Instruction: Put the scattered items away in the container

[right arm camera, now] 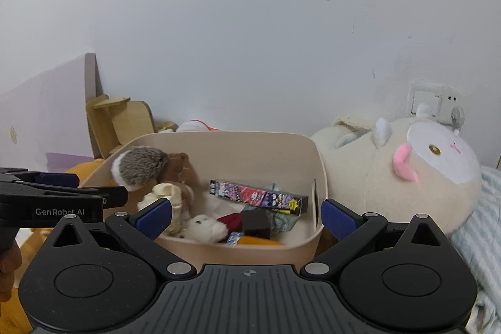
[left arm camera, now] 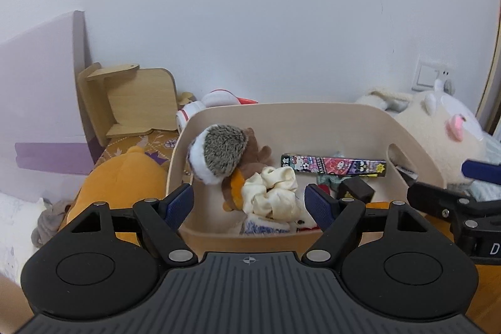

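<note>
- The beige container (left arm camera: pixel 313 121) is seen on the bed, already holding a hedgehog plush (left arm camera: pixel 216 155), a cream scrunchie (left arm camera: pixel 272 193), a cartoon-printed box (left arm camera: pixel 332 166) and a dark cube (left arm camera: pixel 357 190).
- The left gripper (left arm camera: pixel 249 204) is held before the container's near rim; its jaws are spread and nothing is pinched between them.
- The right gripper (right arm camera: pixel 247 216) is likewise held before the near wall, jaws spread wide and empty.
- The step in hand is judged to be the gap after a drop-off: both tools are free and no item is carried.
- An orange plush (left arm camera: pixel 125 177) and a large cream plush (right arm camera: pixel 407 174) lie outside, beside the container; whether they count as scattered items cannot be told.
- The next move is judged to call for 1 remaining loose item to be found and approached with spread jaws.
</note>
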Motion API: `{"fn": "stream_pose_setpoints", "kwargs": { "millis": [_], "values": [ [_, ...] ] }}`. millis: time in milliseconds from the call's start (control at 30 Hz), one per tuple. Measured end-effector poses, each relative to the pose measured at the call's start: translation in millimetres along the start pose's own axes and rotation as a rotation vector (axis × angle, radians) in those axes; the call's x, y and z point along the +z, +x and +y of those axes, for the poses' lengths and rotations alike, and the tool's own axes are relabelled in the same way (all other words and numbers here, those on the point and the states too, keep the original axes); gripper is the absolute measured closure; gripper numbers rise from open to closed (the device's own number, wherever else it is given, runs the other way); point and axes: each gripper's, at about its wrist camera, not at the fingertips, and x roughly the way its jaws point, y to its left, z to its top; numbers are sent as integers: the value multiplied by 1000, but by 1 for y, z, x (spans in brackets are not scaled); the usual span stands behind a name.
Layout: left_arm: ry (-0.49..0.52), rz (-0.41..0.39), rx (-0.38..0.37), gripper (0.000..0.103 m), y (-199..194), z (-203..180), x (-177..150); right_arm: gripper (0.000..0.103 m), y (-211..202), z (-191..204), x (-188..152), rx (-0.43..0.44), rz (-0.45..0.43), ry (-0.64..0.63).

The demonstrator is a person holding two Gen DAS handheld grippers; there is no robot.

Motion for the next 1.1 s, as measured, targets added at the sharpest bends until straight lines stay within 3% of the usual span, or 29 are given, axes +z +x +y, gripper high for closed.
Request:
{"fn": "stream_pose_setpoints", "kwargs": {
  "millis": [367, 700, 967, 1100],
  "values": [
    [0, -58, -13, 24, -62, -2, -34, 0, -55, 12, -27, 0, -53, 22],
    [-14, -52, -16, 24, -97, -3, -63, 0, -93, 17, -57, -19, -81, 53],
    [11, -68, 31, 20, -121, -8, -79, 0, -117, 16, -74, -32, -75, 87],
    [-18, -57, 1, 20, -135, -8, -90, 0, -131, 21, -85, -47, -73, 82]
  ]
}}
